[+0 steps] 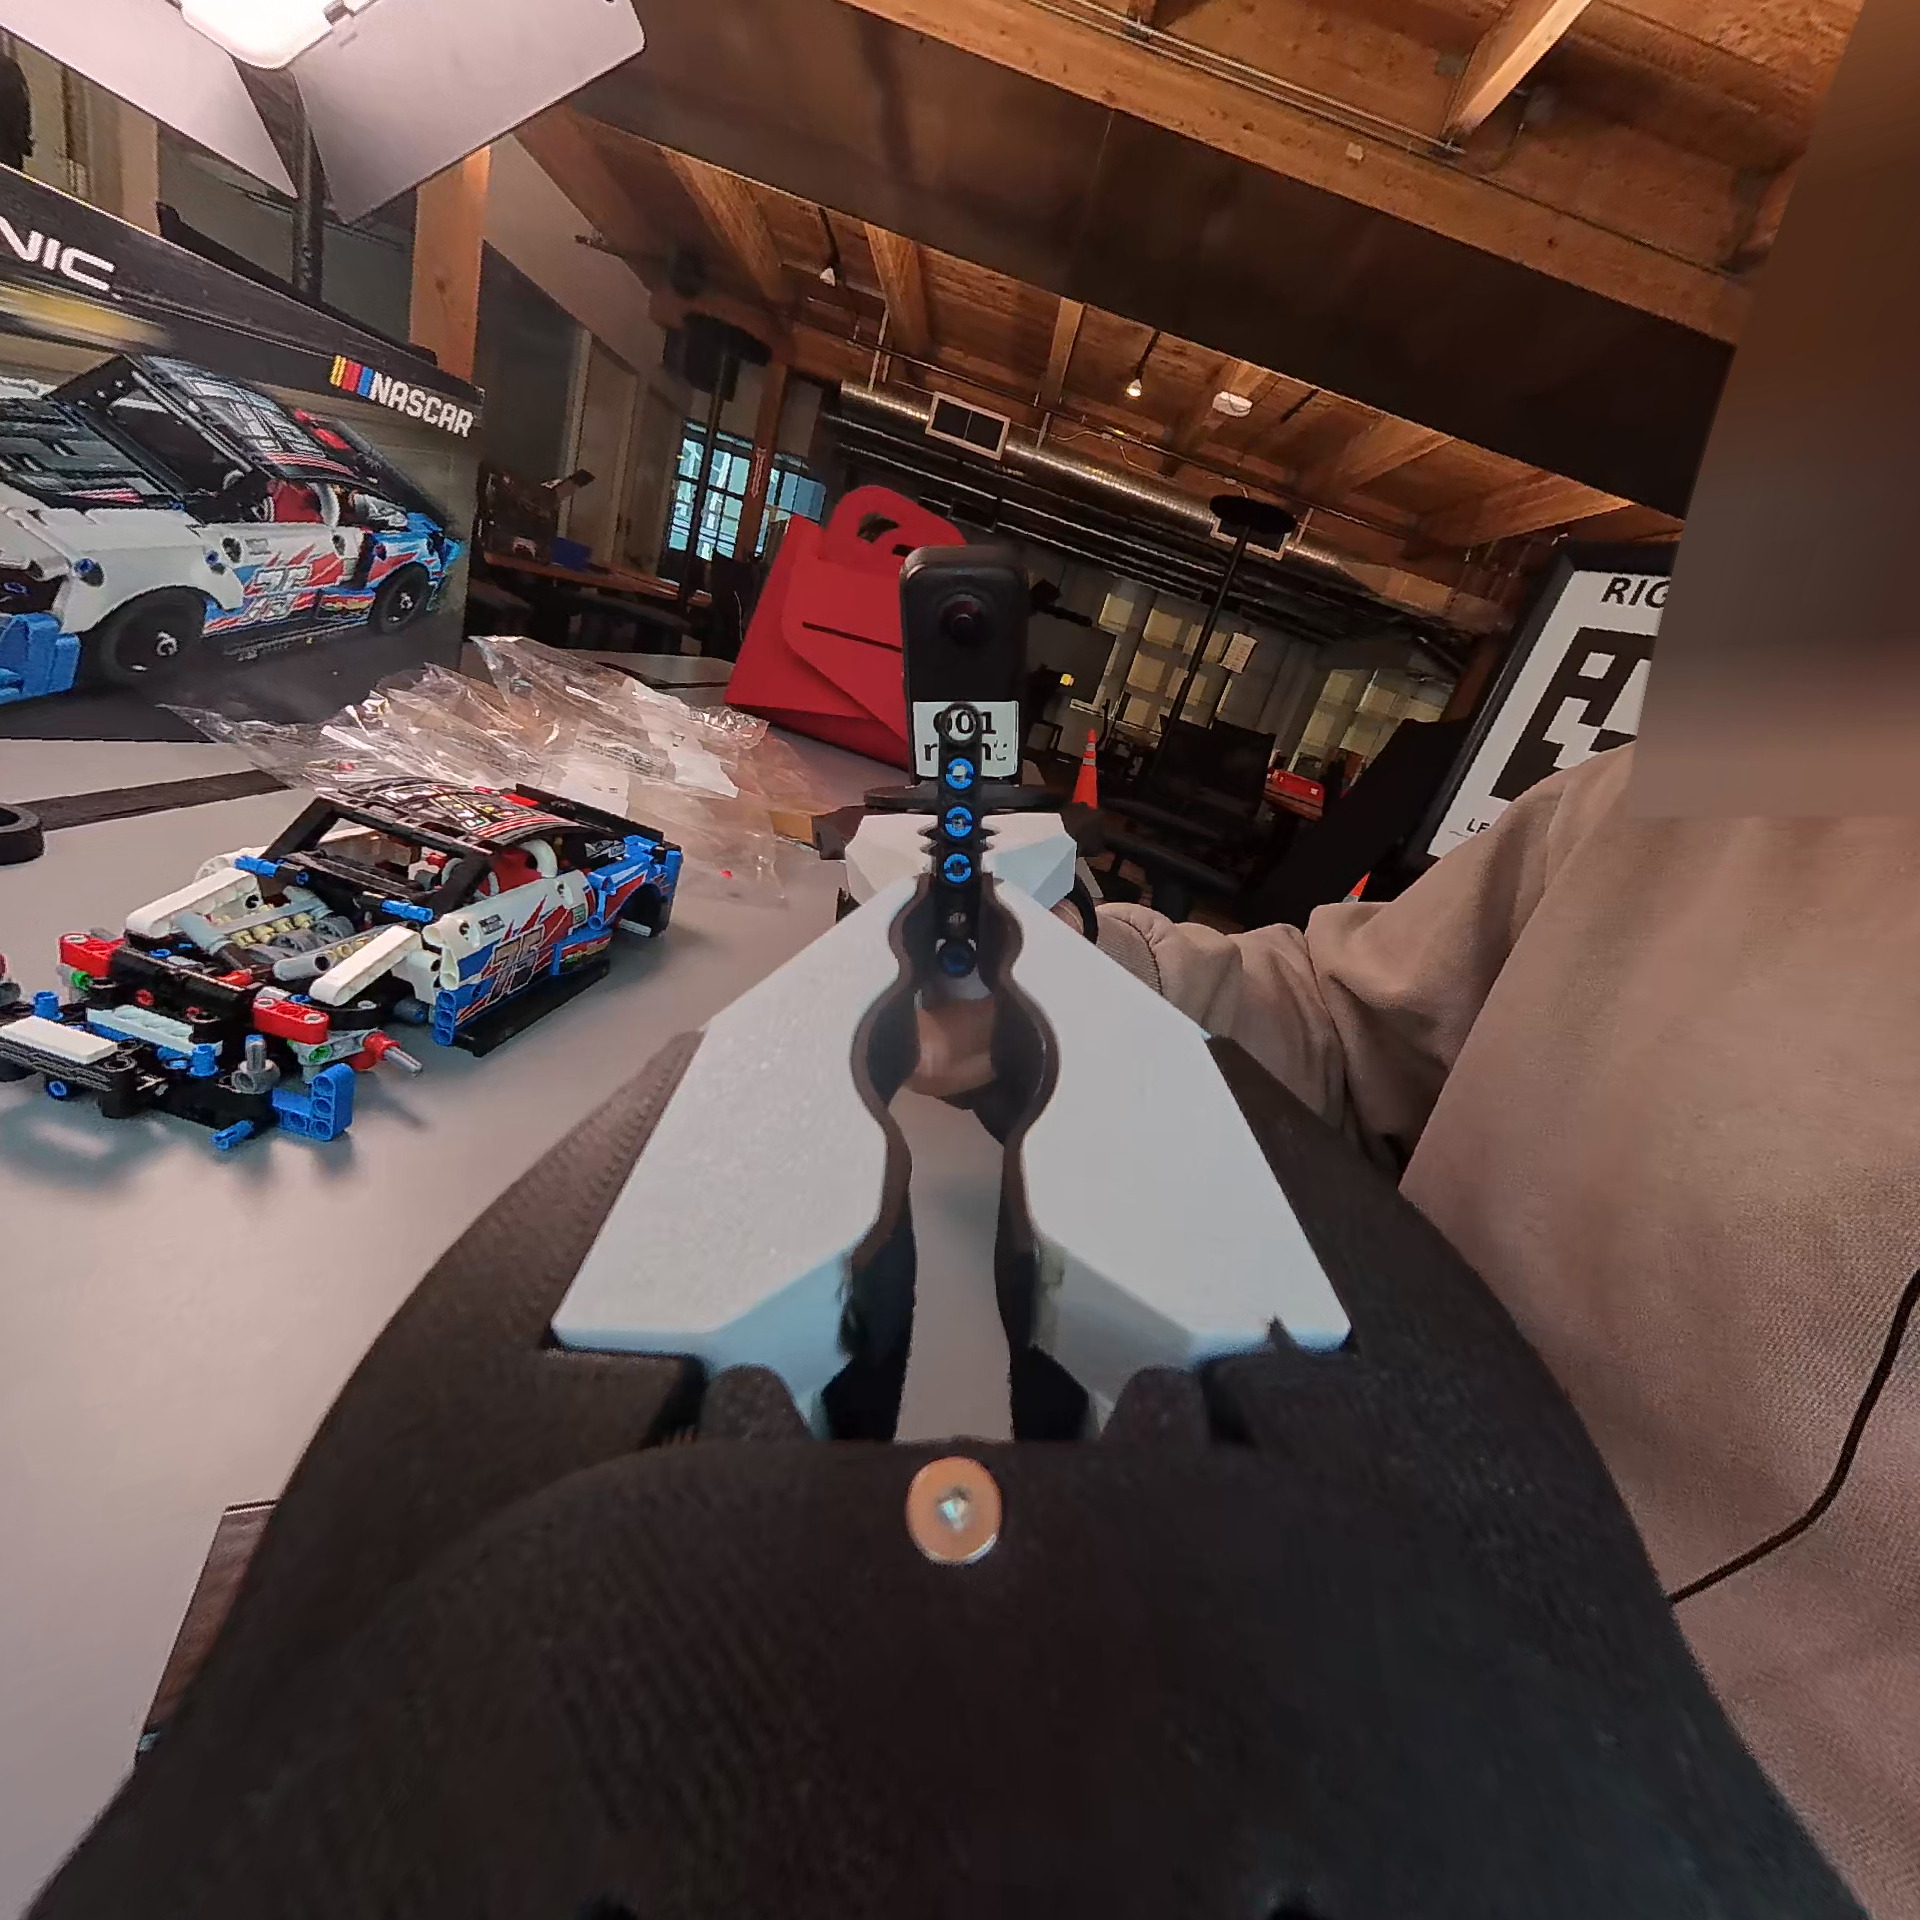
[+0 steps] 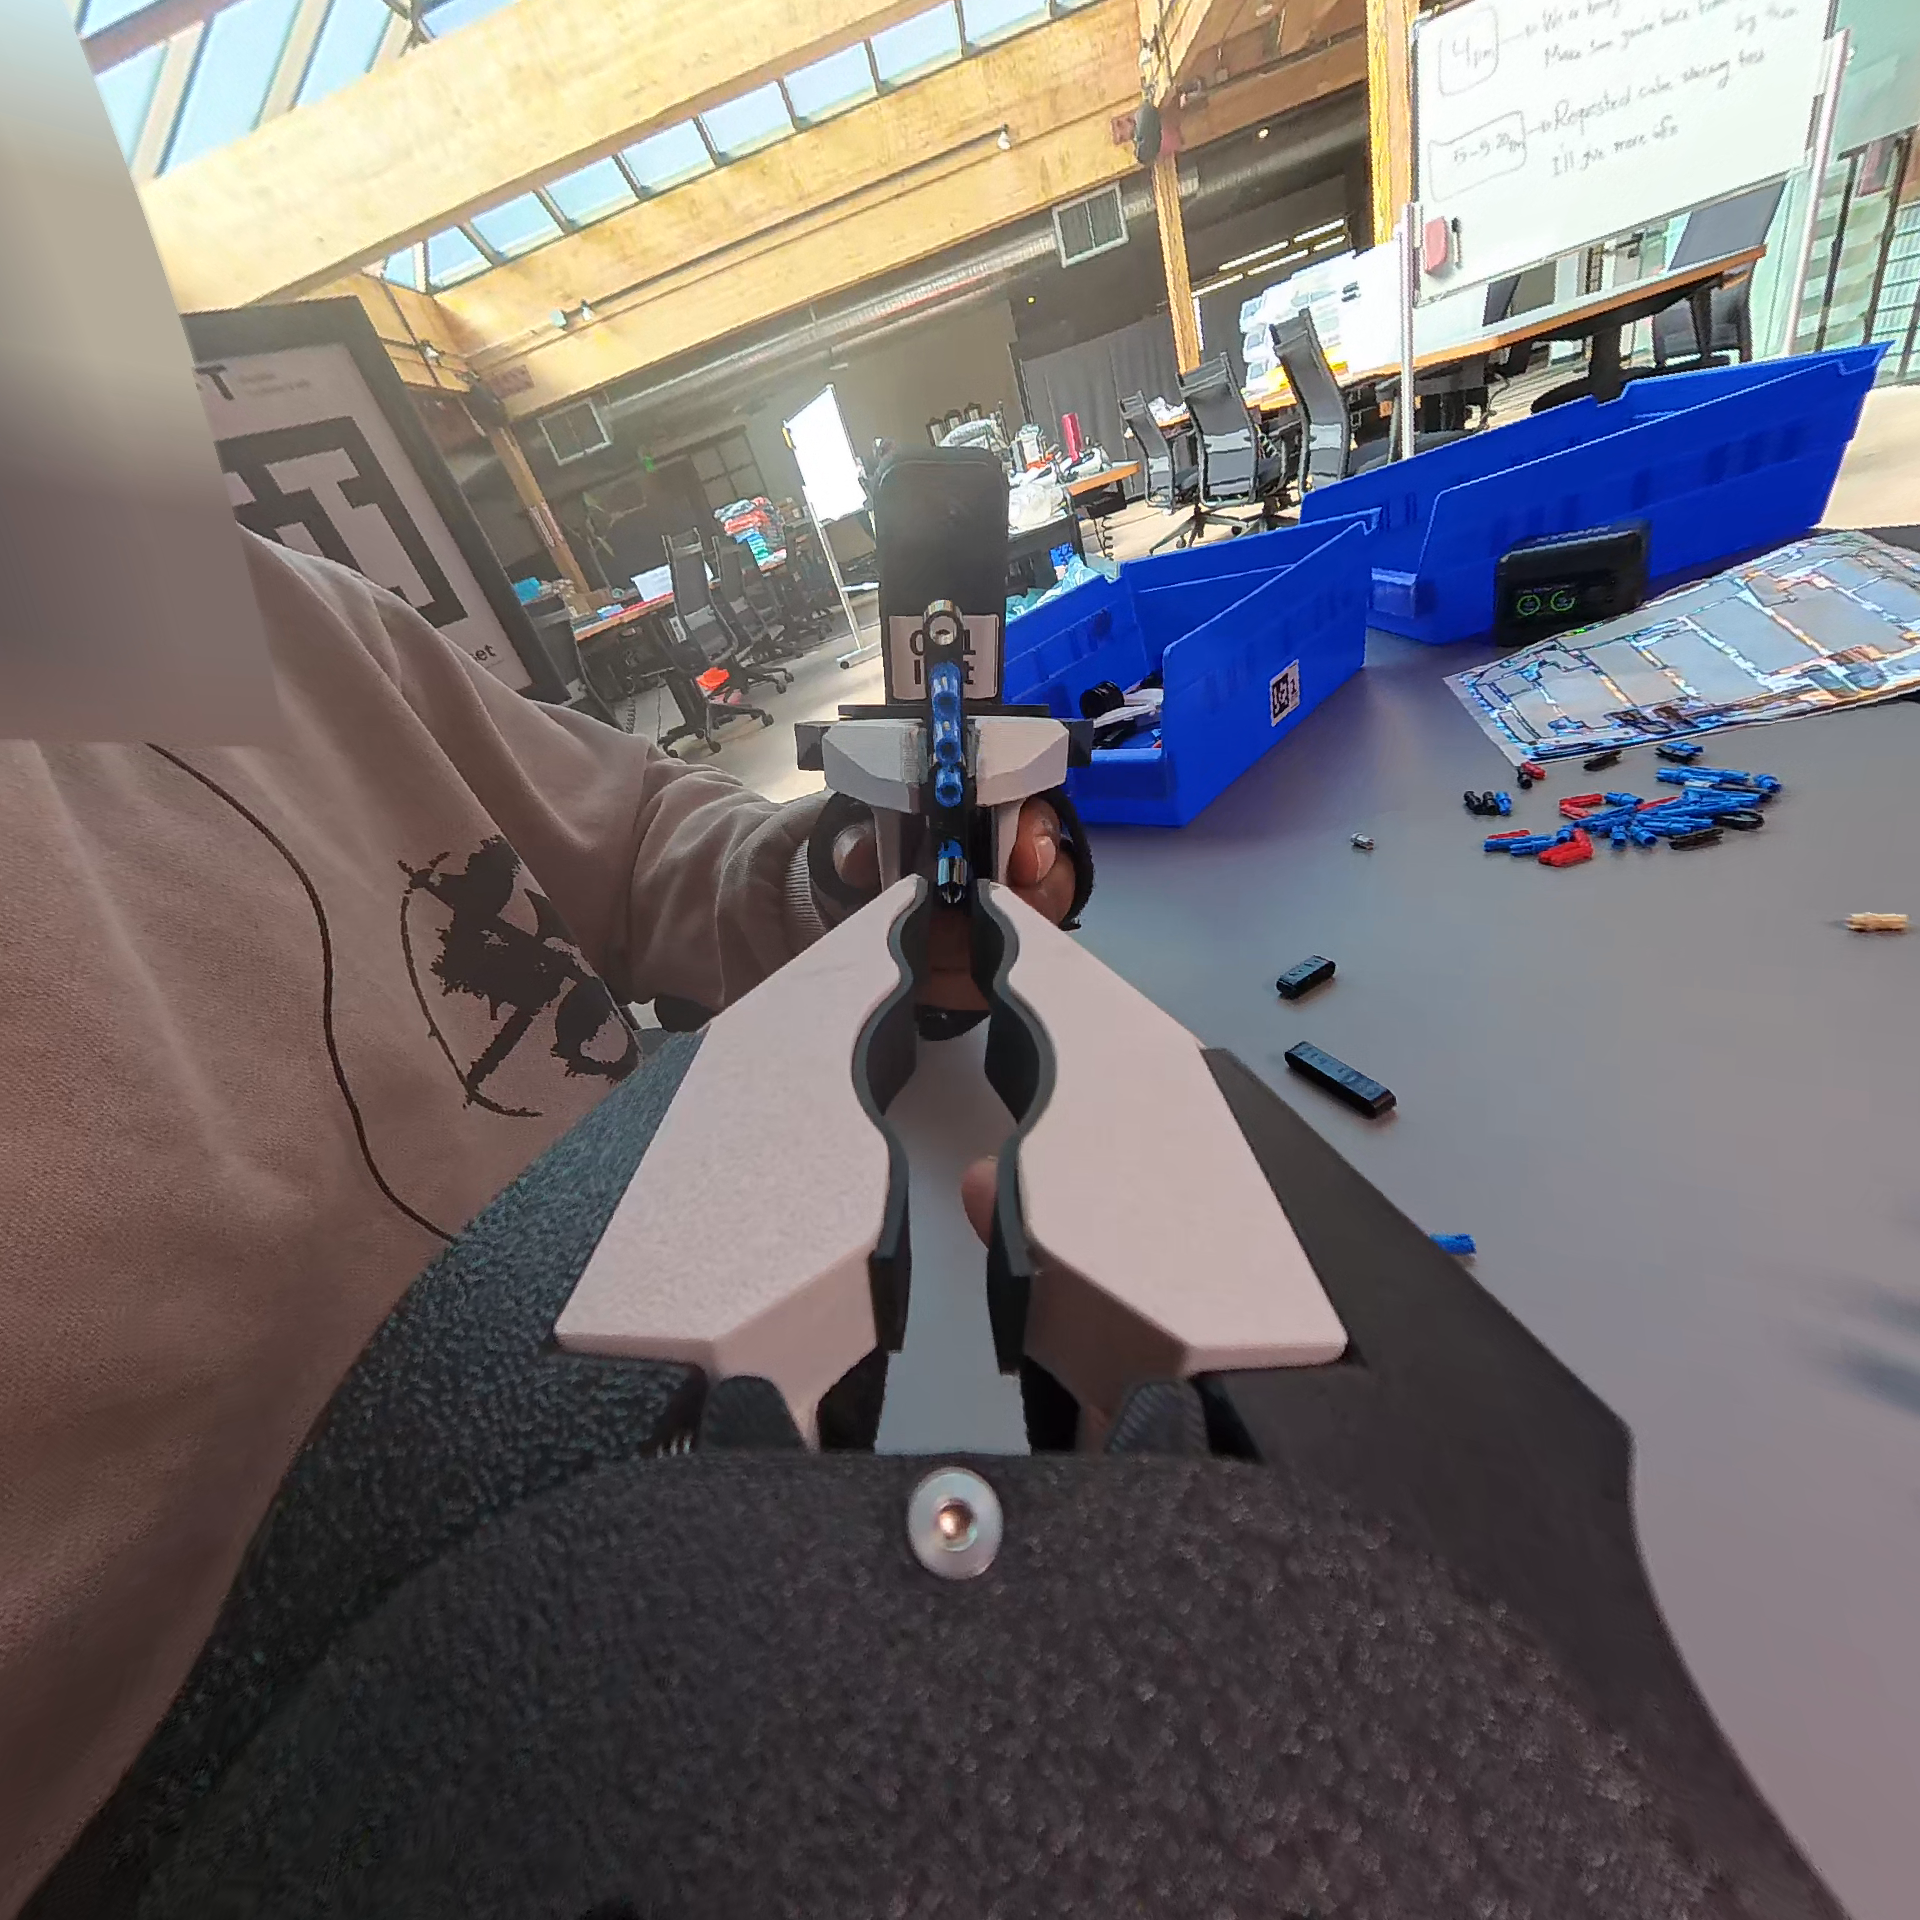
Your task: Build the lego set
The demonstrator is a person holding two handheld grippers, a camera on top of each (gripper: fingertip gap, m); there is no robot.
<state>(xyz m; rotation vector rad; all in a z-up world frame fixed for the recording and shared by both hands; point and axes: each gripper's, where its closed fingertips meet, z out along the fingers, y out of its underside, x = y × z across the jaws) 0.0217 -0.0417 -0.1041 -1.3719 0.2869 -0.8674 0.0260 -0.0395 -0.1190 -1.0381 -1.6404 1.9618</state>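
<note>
Left wrist view: my left gripper (image 1: 954,925) is pinched shut on the bottom end of a black beam (image 1: 956,842), which stands upright out of the tips. It carries 4 blue pins, face-on to me. The right gripper (image 1: 956,831) faces me just behind, with a white printed sticker on its camera. Far left stands 1 set box (image 1: 218,488) with a race-car photo and brand logos. In front of it, on the grey table (image 1: 260,1299), sits 1 part-built car (image 1: 395,914) in white, blue and red with a number decal. Empty clear bags (image 1: 582,717) lie behind it.

Right wrist view: my right gripper (image 2: 951,899) is also closed on the beam's near end (seen edge-on here, pins sticking out sideways). The left gripper (image 2: 943,769) is opposite, stickered too. On the table to the right: 2 loose black beams (image 2: 1338,1081), 1 pile of blue, red and black pins (image 2: 1652,816), 1 instruction sheet (image 2: 1704,644), and blue bins (image 2: 1195,665), one with a small code label. A handwritten whiteboard (image 2: 1610,114) stands at the back.
</note>
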